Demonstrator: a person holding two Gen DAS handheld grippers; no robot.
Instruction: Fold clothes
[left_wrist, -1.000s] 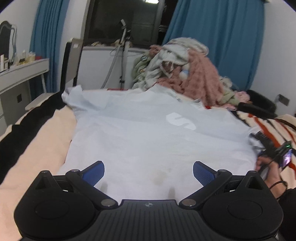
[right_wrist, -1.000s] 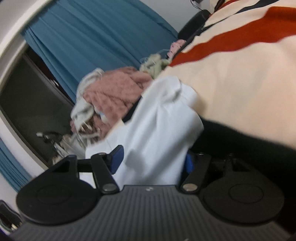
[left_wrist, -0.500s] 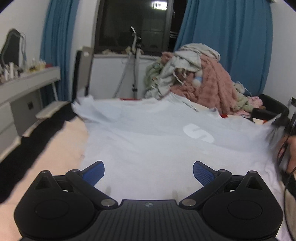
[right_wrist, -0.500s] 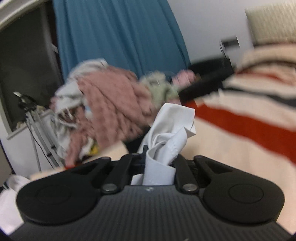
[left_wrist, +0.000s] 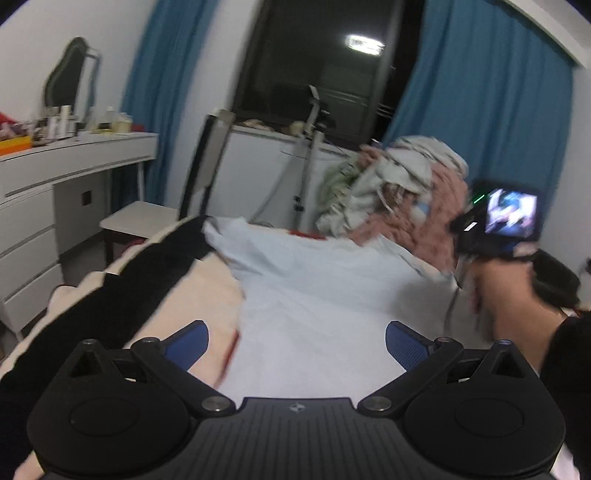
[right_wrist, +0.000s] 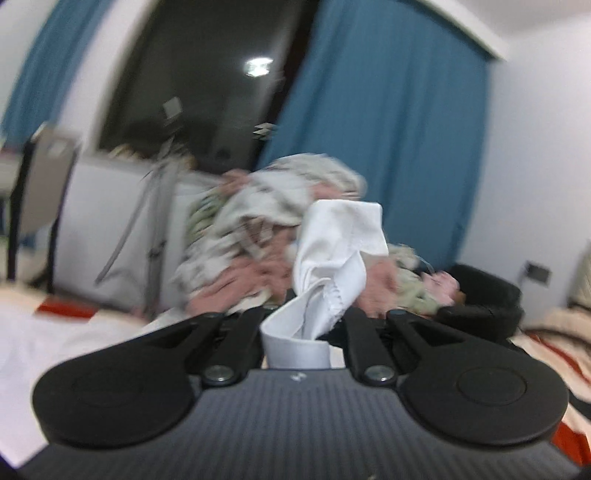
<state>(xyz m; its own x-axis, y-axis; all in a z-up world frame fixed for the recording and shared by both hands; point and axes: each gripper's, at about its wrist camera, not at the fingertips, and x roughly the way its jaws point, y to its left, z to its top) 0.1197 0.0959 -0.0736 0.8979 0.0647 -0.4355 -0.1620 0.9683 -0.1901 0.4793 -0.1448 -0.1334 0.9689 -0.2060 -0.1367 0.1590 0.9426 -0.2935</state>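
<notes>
A pale blue T-shirt (left_wrist: 314, 295) lies spread on the bed in the left wrist view. My left gripper (left_wrist: 295, 341) is open and empty above the shirt's near left edge. My right gripper (right_wrist: 301, 321) is shut on a bunched part of the shirt (right_wrist: 332, 258), which sticks up between the jaws. In the left wrist view the right gripper's body (left_wrist: 495, 225) and the hand holding it are raised over the shirt's right side; its fingers are hidden there.
A pile of pink and grey clothes (left_wrist: 399, 199) sits at the far end of the bed. A cream, black and red striped blanket (left_wrist: 122, 280) covers the bed. A white dresser (left_wrist: 55, 192) stands left. A tripod (left_wrist: 306, 166) and blue curtains are behind.
My right gripper closed on the shirt's edge, then lifted it up and leftwards over the shirt. My left gripper rose and shifted left; the printed logo is no longer visible.
</notes>
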